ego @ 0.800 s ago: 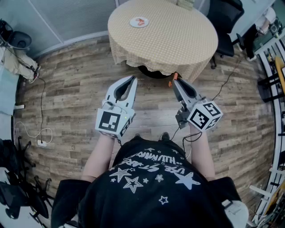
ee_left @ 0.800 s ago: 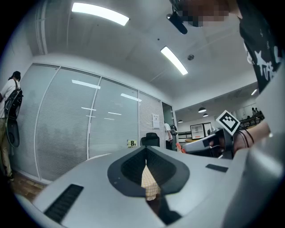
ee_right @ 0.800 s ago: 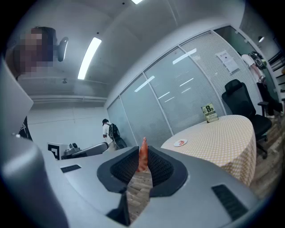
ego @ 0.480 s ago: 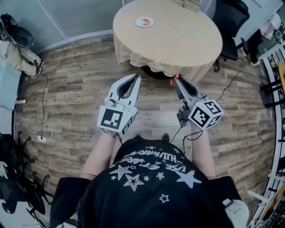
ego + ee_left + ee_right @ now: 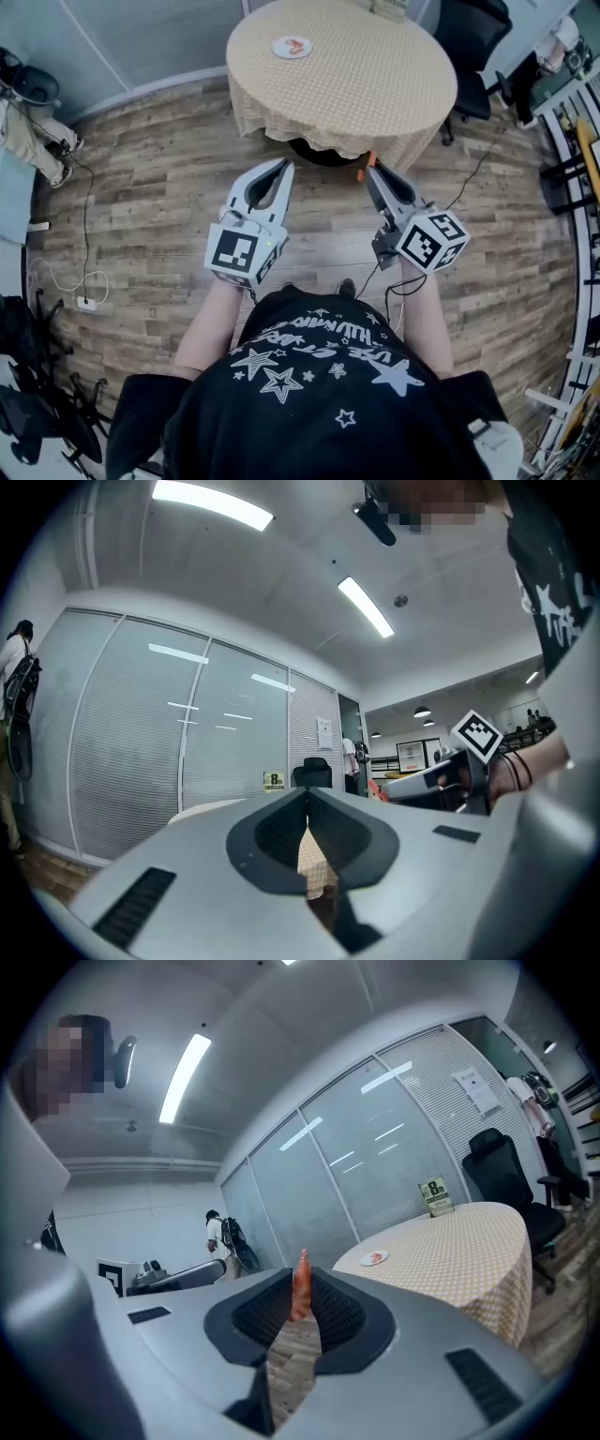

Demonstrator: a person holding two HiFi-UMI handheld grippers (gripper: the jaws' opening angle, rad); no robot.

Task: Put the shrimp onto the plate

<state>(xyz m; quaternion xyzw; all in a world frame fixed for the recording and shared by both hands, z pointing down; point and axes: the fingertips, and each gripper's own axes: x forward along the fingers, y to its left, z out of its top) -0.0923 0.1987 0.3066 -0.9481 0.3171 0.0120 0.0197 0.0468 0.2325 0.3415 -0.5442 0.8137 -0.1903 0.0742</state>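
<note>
Two items we hold just short of the round surface (image 5: 375,84): right gripper (image 5: 367,165), clamped on the shrimp (image 5: 301,1283); left gripper (image 5: 281,168), closed on nothing. Plate (image 5: 292,46) lies on the surface's far side.

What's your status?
Right tongs shut on shrimp. Left tongs shut, empty. Plate on table ahead, not reached. No obstacle seen.
</note>
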